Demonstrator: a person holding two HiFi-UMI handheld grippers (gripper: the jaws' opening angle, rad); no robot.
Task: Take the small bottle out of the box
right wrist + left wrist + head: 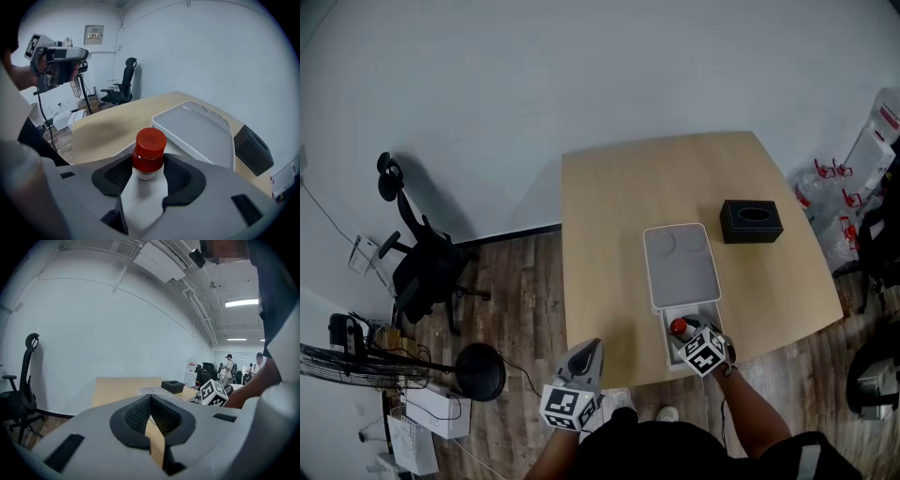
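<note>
Two tools were in use. At the left, the left tool point(587, 356) hung just off the tabletop's point(609, 234) near edge, pressed together and empty. Further right along that edge, the small bottle point(150, 140) stood inside the open box point(665, 337), pinched around its red cap by the right tool point(148, 162). So high a hold might let the bottle tilt, slip, or catch the box wall on lifting.

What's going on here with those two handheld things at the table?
A person holds a gripping tool in each hand. The right tool is closed on a small bottle with a red cap, which stands in the open white box at the table's near edge. The left tool is shut and empty, held aside.
</note>
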